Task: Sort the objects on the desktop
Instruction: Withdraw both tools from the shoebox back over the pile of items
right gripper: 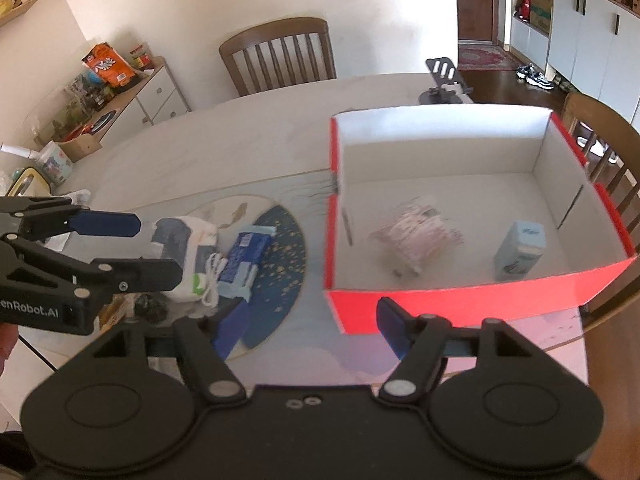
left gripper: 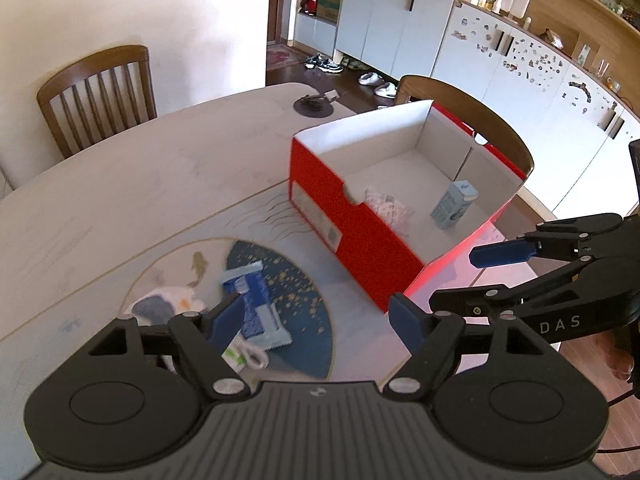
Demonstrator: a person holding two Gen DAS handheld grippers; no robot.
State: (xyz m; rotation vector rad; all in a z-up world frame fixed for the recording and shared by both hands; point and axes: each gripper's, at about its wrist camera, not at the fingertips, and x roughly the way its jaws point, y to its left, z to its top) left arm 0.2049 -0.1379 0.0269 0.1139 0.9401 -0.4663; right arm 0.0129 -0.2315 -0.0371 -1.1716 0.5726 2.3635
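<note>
A: Shoebox [right gripper: 460, 300], red outside and white inside, sits open on the pale tabletop [left gripper: 140, 184], and two things are already in it.

B: Right, a pinkish crinkly packet [right gripper: 416, 236] lies on the box floor, and a small light-blue carton [right gripper: 520, 250] stands upright nearer the right-hand wall, apart from the packet.

A: Over on the round blue-and-cream mat [right gripper: 276, 272], beside the box, the rest is in a loose pile. A blue-and-white wrapped pack [left gripper: 256, 304] lies flat, a white pouch with a grey patch [right gripper: 184, 256] is just beside it, and something white and green [left gripper: 244, 354] pokes out from under the pack.

B: Left tool [left gripper: 316, 320] hangs above that pile with its blue fingers spread wide and nothing between them. One finger overlaps the wrapped pack in its own view, but I can't tell whether it touches.

A: Right tool [right gripper: 312, 328] is the same story: jaws parted, empty, hovering over the gap between the mat and the near wall of the box.

B: Each tool shows up in the other's camera too, fingers apart. Wooden chairs [right gripper: 280, 52] stand round the far edge.
</note>
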